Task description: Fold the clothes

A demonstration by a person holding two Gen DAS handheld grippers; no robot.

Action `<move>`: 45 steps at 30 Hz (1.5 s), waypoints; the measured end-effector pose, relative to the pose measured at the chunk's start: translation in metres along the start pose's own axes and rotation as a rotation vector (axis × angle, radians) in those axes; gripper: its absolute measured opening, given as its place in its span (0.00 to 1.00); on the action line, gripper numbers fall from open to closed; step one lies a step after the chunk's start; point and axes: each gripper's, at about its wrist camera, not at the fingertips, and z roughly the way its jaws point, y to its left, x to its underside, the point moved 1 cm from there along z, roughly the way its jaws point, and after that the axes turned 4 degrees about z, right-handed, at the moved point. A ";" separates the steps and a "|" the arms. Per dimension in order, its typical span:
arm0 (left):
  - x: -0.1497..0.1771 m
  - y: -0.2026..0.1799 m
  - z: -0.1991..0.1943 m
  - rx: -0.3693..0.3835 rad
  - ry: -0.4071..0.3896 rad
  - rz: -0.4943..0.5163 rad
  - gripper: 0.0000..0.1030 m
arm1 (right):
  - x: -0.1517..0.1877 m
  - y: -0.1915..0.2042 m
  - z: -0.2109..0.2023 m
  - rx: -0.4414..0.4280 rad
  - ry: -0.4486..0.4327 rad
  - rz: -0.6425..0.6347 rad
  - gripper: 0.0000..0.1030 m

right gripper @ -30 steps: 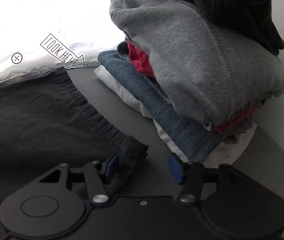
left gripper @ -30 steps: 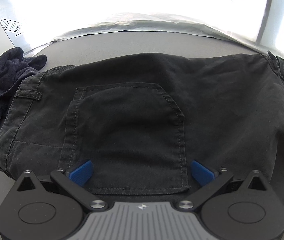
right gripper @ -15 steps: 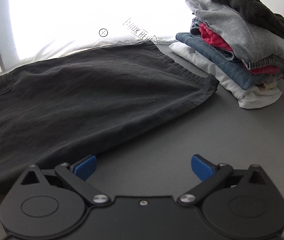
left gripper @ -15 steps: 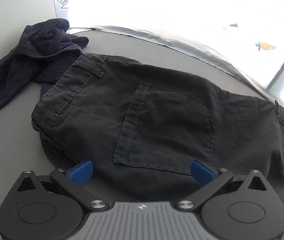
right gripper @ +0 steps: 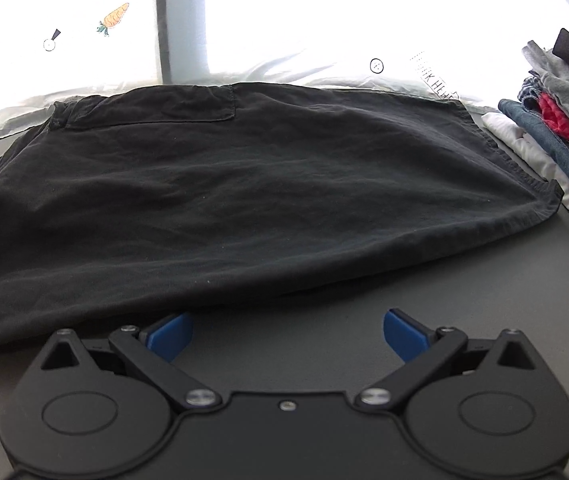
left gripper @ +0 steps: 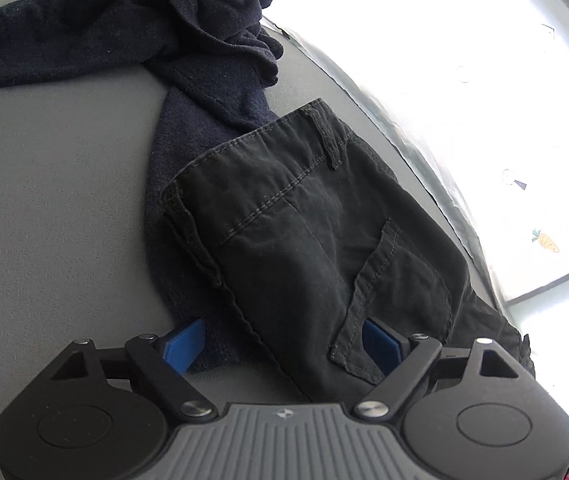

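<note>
Left wrist view, bottom of frame: left gripper (left gripper: 282,344) with jaws apart, blue pads (left gripper: 183,345) straddling the waist corner of the black trousers (left gripper: 304,240). The jaws have just been closing a little; fabric lies between them, but the pads do not seem to press on it, hard to be sure at this angle. Trousers run from lower centre toward the right edge, back pocket (left gripper: 400,300) facing up, belt loop (left gripper: 326,136) above it. Under and beyond the waistband, upper left: a crumpled dark navy knit garment (left gripper: 188,40), touching the trousers. All on a grey table (left gripper: 52,200).

Right wrist view, bottom: right gripper (right gripper: 286,334) spread wide, nothing between the pads, over bare grey table just beside the trousers' near edge (right gripper: 244,200). Trousers lie flat across mid frame, hem toward the right. Far right: a stack of folded clothes (right gripper: 556,140), white at the bottom, then denim, red, grey, black on top. Top: a bright window with a carrot sticker (right gripper: 114,18).
</note>
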 end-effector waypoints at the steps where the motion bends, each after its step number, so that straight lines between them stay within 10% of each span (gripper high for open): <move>1: -0.002 -0.001 0.002 0.004 -0.003 0.006 0.83 | -0.001 0.003 -0.002 0.003 -0.003 -0.013 1.00; 9: -0.016 -0.001 0.011 -0.046 -0.079 0.008 0.82 | 0.012 -0.001 0.006 0.038 0.073 -0.012 1.00; 11: -0.016 0.005 0.009 -0.061 -0.112 -0.017 0.61 | 0.015 -0.007 0.008 0.015 0.075 0.038 1.00; 19: -0.023 -0.009 -0.020 -0.058 -0.214 0.012 0.30 | 0.021 -0.014 0.008 -0.011 0.056 0.076 1.00; 23: -0.038 -0.040 -0.029 -0.083 -0.242 0.146 0.35 | 0.024 -0.015 0.007 -0.014 0.027 0.079 1.00; 28: -0.039 -0.028 -0.018 -0.049 -0.224 0.069 0.31 | 0.027 -0.015 0.006 -0.010 0.000 0.089 1.00; 34: -0.037 -0.068 -0.040 -0.006 -0.275 0.257 0.28 | 0.028 -0.013 0.005 -0.003 -0.008 0.099 1.00; 45: 0.007 -0.211 -0.071 0.305 -0.310 0.770 0.25 | 0.031 -0.013 0.005 0.004 -0.035 0.108 1.00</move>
